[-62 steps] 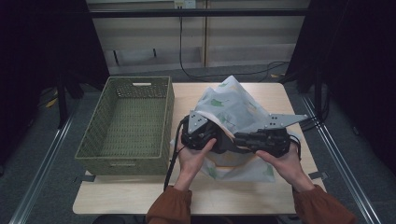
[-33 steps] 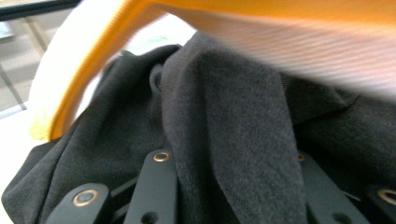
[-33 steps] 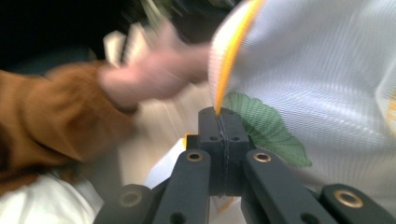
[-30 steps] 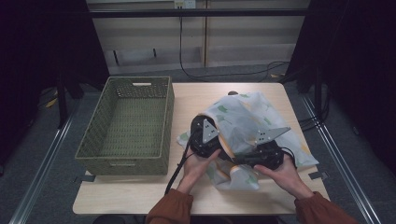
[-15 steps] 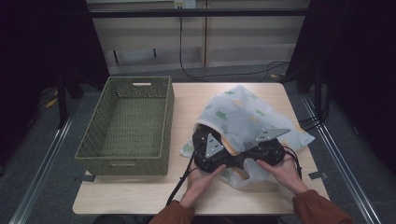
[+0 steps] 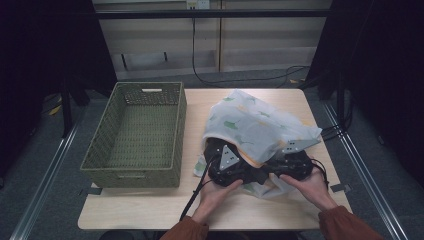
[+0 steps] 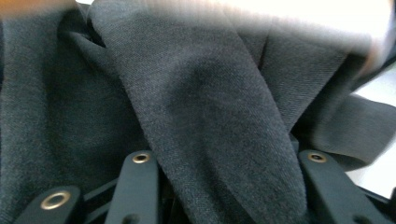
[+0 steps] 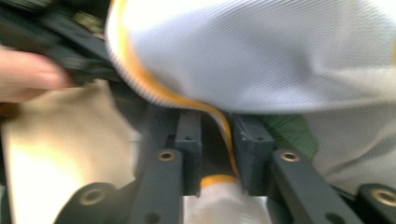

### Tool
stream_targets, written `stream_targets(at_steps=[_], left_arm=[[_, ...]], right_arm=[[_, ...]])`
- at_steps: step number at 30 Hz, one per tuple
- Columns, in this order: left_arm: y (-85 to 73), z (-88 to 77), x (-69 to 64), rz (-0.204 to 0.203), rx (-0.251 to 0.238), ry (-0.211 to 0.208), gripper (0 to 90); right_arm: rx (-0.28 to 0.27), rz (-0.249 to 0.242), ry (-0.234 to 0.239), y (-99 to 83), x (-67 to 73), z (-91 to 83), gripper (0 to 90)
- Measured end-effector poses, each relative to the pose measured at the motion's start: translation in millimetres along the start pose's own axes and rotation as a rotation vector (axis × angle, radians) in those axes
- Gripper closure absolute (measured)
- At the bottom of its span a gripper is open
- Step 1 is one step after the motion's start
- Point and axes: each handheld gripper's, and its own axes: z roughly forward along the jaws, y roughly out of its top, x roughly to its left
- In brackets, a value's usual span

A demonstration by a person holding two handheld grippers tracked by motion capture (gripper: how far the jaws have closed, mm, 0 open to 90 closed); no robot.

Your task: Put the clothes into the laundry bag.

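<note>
Folding the cloth on the table, both tongs in it

High view: my left tongs (image 6: pixel 235 170) and right tongs (image 6: pixel 287 167) meet at the near edge of the pale leaf-print cloth (image 6: pixel 260 122), beside the basket (image 6: pixel 135 137). Left gripper view: dark fabric (image 7: pixel 201 112) fills wide jaws. Right gripper view: jaws narrow on the orange hem (image 8: pixel 219 121). Next, I judge, lifting both together.

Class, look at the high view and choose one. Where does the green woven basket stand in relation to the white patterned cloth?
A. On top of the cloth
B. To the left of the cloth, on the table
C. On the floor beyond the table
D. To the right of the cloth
B: the green woven basket stands on the table's left part, with the white patterned cloth to its right.
</note>
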Motion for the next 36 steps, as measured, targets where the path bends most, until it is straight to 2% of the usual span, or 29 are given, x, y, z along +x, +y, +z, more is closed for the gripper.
stream_targets(at_steps=[4, 7, 8, 9, 10, 12, 14, 16, 17, 18, 19, 20, 22, 23, 24, 26, 27, 29, 31, 32, 34, 35, 36], left_arm=[[-0.7, -5.0, -0.7, 0.01, -0.007, -0.025, 43.5], [-3.9, -17.2, 0.2, -0.002, -0.015, -0.041, 32.7], [-5.7, -22.3, 1.2, -0.013, -0.026, -0.036, 30.2], [-7.7, -27.2, 2.9, -0.024, -0.041, -0.049, 29.0], [-9.8, -34.0, 6.1, -0.023, -0.047, -0.047, 28.6], [-12.4, -44.0, 9.3, -0.034, -0.058, -0.027, 25.9], [-14.7, -53.4, 15.6, -0.043, -0.072, -0.023, 25.4], [-15.0, -59.4, 20.3, -0.056, -0.074, -0.013, 25.0], [-14.8, -62.0, 23.0, -0.046, -0.069, -0.011, 24.4], [-14.7, -63.0, 24.2, -0.063, -0.086, -0.007, 24.3], [-13.9, -66.1, 26.1, -0.065, -0.085, 0.001, 23.4], [-13.6, -68.2, 27.3, -0.063, -0.084, 0.003, 23.4], [-12.7, -72.1, 27.9, -0.065, -0.104, 0.022, 21.4], [-12.2, -73.8, 27.8, -0.06, -0.096, 0.036, 20.5], [-12.1, -74.7, 28.3, -0.064, -0.102, 0.046, 18.7], [-12.3, -72.3, 30.1, -0.069, -0.081, 0.06, 15.1], [-13.3, -69.6, 31.3, -0.07, -0.081, 0.05, 13.1], [-15.0, -65.7, 33.0, -0.068, -0.064, 0.089, 12.3], [-17.8, -58.6, 35.4, -0.081, -0.063, 0.096, 9.9], [-19.3, -54.1, 37.4, -0.07, -0.038, 0.115, 9.0], [-23.1, -43.6, 43.4, -0.091, -0.012, 0.072, 7.8], [-24.6, -39.4, 43.2, -0.087, 0.013, 0.072, 7.9], [-26.1, -35.2, 42.0, -0.07, 0.013, 0.048, 10.3]], right_arm=[[-0.076, 0.001, 0.04, 9.0, 8.6, -21.1, 67.4], [-0.107, -0.017, 0.049, 21.1, 15.2, -25.7, 64.9], [-0.113, -0.024, 0.048, 24.7, 17.0, -25.7, 63.8], [-0.124, -0.027, 0.043, 29.5, 19.0, -24.9, 62.3], [-0.126, -0.033, 0.041, 34.8, 20.3, -22.8, 60.6], [-0.123, -0.056, 0.015, 46.0, 22.1, -14.7, 59.0], [-0.115, -0.063, 0.015, 57.3, 20.7, -1.5, 56.8], [-0.082, -0.076, 0.005, 68.3, 19.1, 15.7, 55.0], [-0.071, -0.078, 0.01, 72.9, 18.0, 23.9, 54.3], [-0.064, -0.077, 0.012, 77.0, 17.5, 31.3, 53.7], [-0.037, -0.088, -0.022, 82.7, 17.5, 45.1, 61.1], [-0.037, -0.088, -0.022, 82.7, 17.5, 45.1, 61.1], [-0.008, -0.086, -0.045, 81.1, 14.3, 52.6, 81.4], [0.001, -0.08, -0.046, 77.9, 11.5, 54.0, 86.6], [0.007, -0.078, -0.05, 74.7, 9.6, 54.4, 88.1], [0.032, -0.064, -0.051, 63.8, 4.7, 51.5, 88.7], [0.039, -0.059, -0.051, 58.8, 2.8, 48.8, 88.8], [0.041, -0.047, -0.056, 50.2, -0.2, 41.9, 88.8], [0.037, -0.043, -0.06, 43.5, -1.7, 35.7, 88.8], [0.036, -0.039, -0.054, 41.3, -2.3, 33.1, 88.8], [0.032, -0.038, -0.056, 38.5, -3.0, 29.4, 88.9], [0.023, -0.035, -0.046, 37.6, -4.2, 28.1, 88.8], [0.015, -0.028, -0.038, 37.2, -4.9, 27.2, 88.7]])
